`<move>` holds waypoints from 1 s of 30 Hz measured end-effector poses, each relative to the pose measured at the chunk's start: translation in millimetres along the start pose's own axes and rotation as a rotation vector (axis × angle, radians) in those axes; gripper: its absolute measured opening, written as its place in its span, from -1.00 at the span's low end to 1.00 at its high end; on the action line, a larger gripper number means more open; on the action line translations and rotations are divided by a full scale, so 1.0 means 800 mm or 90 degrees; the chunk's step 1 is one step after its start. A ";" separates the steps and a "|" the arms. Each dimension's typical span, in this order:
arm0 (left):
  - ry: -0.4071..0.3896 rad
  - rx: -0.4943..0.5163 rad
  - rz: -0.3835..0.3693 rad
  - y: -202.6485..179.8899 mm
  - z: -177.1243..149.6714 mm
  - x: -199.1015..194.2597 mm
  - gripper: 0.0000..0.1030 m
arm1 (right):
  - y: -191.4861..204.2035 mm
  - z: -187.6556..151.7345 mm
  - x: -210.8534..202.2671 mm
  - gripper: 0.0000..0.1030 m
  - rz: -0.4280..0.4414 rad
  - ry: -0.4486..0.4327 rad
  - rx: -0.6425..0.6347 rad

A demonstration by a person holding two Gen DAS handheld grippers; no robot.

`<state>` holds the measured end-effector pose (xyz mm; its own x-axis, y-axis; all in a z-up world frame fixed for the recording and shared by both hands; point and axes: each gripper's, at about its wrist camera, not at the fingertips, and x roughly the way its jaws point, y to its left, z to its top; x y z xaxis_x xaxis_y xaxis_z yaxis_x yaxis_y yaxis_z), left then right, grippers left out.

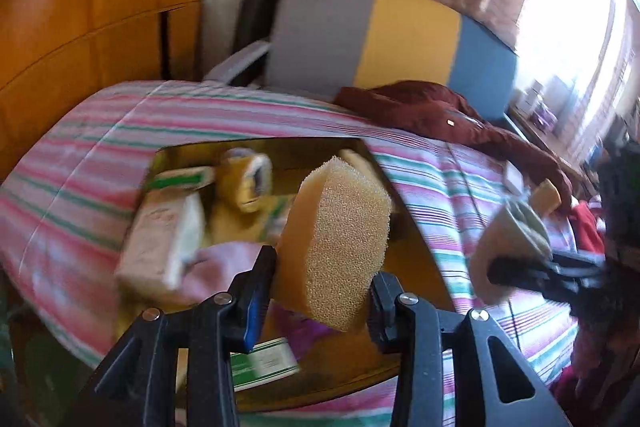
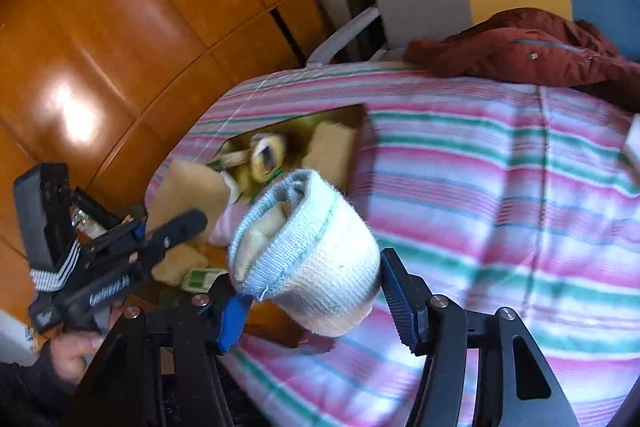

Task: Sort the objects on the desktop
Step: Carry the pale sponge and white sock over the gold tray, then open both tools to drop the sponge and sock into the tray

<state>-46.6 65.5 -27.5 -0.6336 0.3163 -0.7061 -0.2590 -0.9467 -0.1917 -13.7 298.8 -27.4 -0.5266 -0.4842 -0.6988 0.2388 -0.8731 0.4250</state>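
A yellow sponge (image 1: pixel 336 247) is held upright between the fingers of the left gripper (image 1: pixel 320 291), its porous face turned to the camera and both pads pressed against its lower sides; the jaws are set narrow around it. It is carried above an open box (image 1: pixel 404 251) sunk into a pink, green and white striped blanket (image 1: pixel 80 167). In the box are seen a roll of tape (image 1: pixel 248 179), a pale carton (image 1: pixel 160 243), a pink cloth (image 1: pixel 224 267) and a green-and-white packet (image 1: pixel 264 359).

A rolled pair of pale blue and white socks (image 2: pixel 308 251) is held by the right gripper (image 2: pixel 316 299), the bundle lying between the blue-tipped left finger and the ribbed right pad at a middling opening; whether the right pad is in contact cannot be told. The bundle is carried just beside the box's near edge, over the blanket. In the right wrist view the left gripper is seen at the far left, gripped by a hand (image 2: pixel 76 347).

Beyond the blanket, a dark red garment (image 1: pixel 440 111) is draped before a grey, yellow and blue headboard (image 1: pixel 416 39), with wooden panelling (image 2: pixel 120 27) alongside.
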 end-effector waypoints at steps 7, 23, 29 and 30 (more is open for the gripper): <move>-0.017 -0.041 0.002 0.042 -0.005 -0.012 -0.22 | 0.043 -0.021 0.034 0.18 0.005 0.019 -0.012; -0.016 -0.004 -0.025 0.015 0.067 0.046 -0.20 | 0.066 -0.006 0.053 0.22 -0.040 0.005 -0.031; 0.008 0.000 0.006 0.016 0.072 0.070 -0.12 | 0.063 -0.012 0.057 0.22 -0.036 0.012 -0.017; 0.012 -0.002 0.005 0.017 0.072 0.073 -0.07 | 0.062 -0.013 0.058 0.22 -0.036 0.014 -0.014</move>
<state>-129.1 74.7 -32.3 -0.6218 0.3083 -0.7200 -0.2527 -0.9491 -0.1882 -18.1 232.3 -44.5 -0.5218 -0.4356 -0.7334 0.2275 -0.8997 0.3725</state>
